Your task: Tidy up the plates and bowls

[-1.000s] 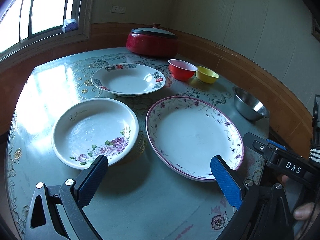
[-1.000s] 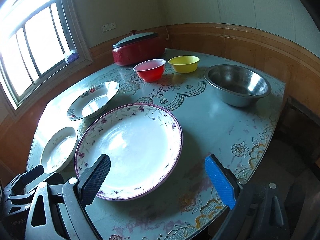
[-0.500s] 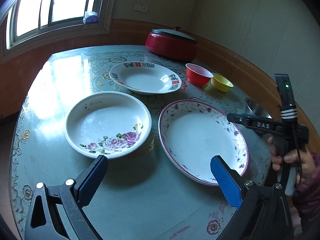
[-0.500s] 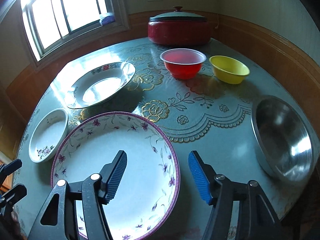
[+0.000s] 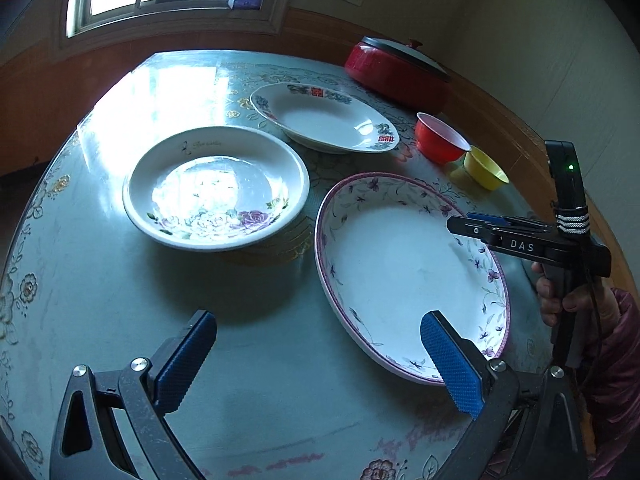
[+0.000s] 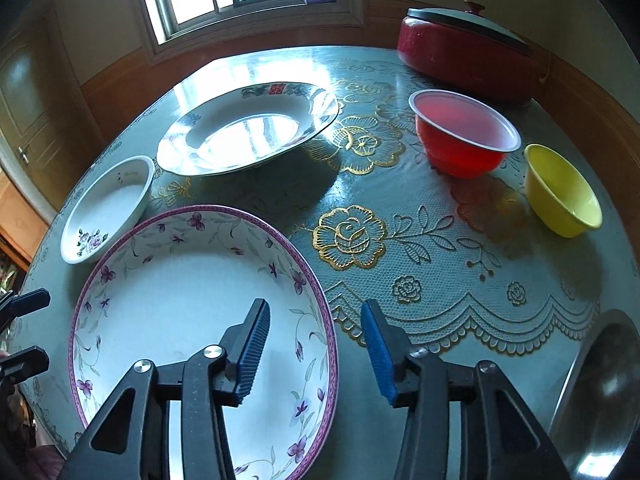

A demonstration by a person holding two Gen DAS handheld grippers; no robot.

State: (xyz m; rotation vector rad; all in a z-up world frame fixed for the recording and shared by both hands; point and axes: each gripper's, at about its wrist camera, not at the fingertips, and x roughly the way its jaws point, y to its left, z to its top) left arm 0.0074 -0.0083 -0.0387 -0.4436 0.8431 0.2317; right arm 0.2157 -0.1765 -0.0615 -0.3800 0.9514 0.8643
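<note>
Right claw (image 6: pixel 316 344) narrowed, advanced; part-spread fingers straddle purple-rimmed plate (image 6: pixel 168 296) rim. Left claw (image 5: pixel 316 360) spread wide, empty.

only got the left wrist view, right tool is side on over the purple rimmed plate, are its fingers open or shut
Observer: Open. In the right wrist view the right tool straddles the right rim of the purple-rimmed plate, with one finger over the plate's inside and the other outside it, over the table. I cannot tell whether either finger touches the rim.
Operator: anything right of that plate i cant see from here
Observer: Yes, a steel bowl sits near the table's edge, to the right of the tool and apart from the plate.
</note>
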